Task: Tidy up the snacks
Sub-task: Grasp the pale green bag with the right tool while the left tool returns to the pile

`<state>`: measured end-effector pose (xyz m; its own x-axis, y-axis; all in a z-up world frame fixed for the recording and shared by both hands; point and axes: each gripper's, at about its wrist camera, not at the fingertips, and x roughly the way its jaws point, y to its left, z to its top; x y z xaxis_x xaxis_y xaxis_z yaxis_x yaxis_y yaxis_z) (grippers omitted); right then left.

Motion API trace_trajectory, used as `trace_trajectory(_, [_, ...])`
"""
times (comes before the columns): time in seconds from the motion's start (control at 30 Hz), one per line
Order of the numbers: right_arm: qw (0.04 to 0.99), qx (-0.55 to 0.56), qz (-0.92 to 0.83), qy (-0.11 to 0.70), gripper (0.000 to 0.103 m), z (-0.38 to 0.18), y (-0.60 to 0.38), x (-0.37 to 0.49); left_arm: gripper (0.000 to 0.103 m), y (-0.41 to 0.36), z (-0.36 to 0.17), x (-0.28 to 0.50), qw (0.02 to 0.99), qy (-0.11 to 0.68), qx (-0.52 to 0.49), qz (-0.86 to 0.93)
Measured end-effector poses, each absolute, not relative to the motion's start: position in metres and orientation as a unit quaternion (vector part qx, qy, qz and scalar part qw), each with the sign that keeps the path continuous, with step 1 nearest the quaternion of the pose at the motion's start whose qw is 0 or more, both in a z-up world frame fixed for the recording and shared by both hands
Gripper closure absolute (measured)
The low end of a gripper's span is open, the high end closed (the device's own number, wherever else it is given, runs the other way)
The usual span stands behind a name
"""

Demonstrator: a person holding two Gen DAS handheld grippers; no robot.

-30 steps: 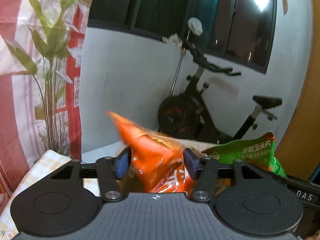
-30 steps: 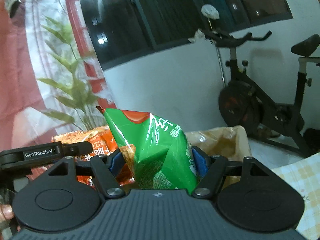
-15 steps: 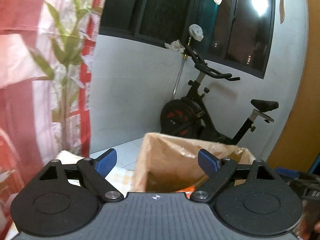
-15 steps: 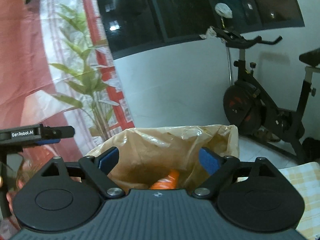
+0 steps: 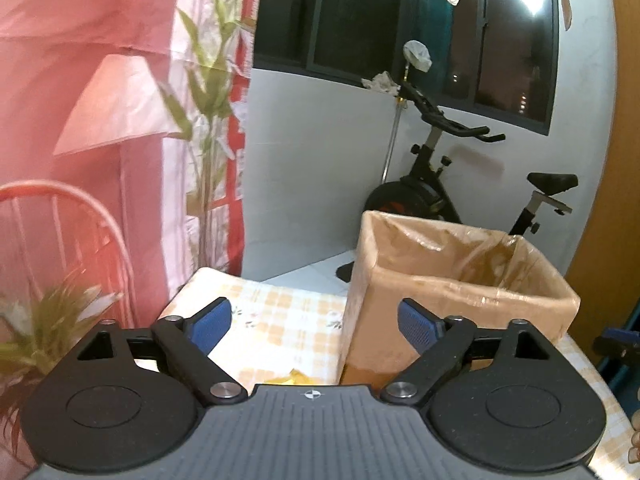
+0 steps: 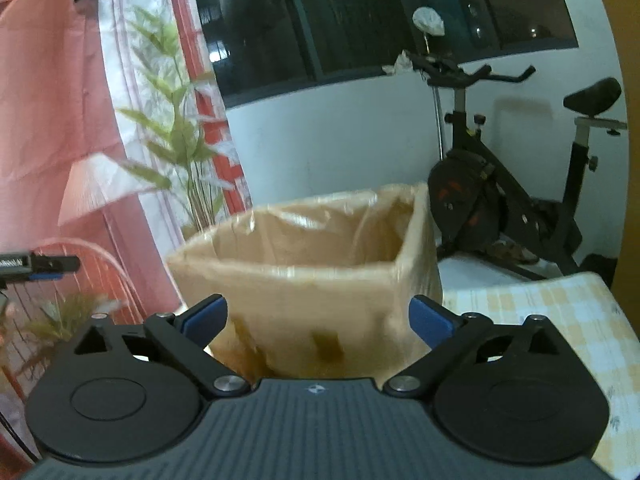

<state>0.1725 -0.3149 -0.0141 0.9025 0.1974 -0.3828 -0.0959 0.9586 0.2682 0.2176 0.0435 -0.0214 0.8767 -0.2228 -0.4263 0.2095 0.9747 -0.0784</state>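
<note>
A tall cardboard box lined with a clear plastic bag (image 5: 460,280) stands on a yellow checked tablecloth (image 5: 276,320); it also shows in the right wrist view (image 6: 316,276). My left gripper (image 5: 314,326) is open and empty, low and just left of the box. My right gripper (image 6: 318,320) is open and empty, right in front of the box's near wall. The box's inside is hidden from both views. A yellow snack edge (image 5: 288,378) peeks out under the left gripper.
An exercise bike (image 5: 448,176) stands behind the table against a white wall. A pink curtain and a leafy plant (image 6: 180,152) are on the left. The tablecloth (image 6: 552,312) extends right of the box. The left gripper's tip (image 6: 36,266) shows at the far left.
Both grippers let go of their snack bags, orange on the left and green on the right, over the box, opened, and have pulled back and down from it.
</note>
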Motion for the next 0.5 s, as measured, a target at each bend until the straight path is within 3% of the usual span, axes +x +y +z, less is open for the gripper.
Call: trace_trajectory(0.5, [0.951,-0.017,0.147,0.273,0.004,-0.08,-0.278,0.162,0.005,0.027,-0.081,0.209,0.96,0.25,-0.04,-0.116])
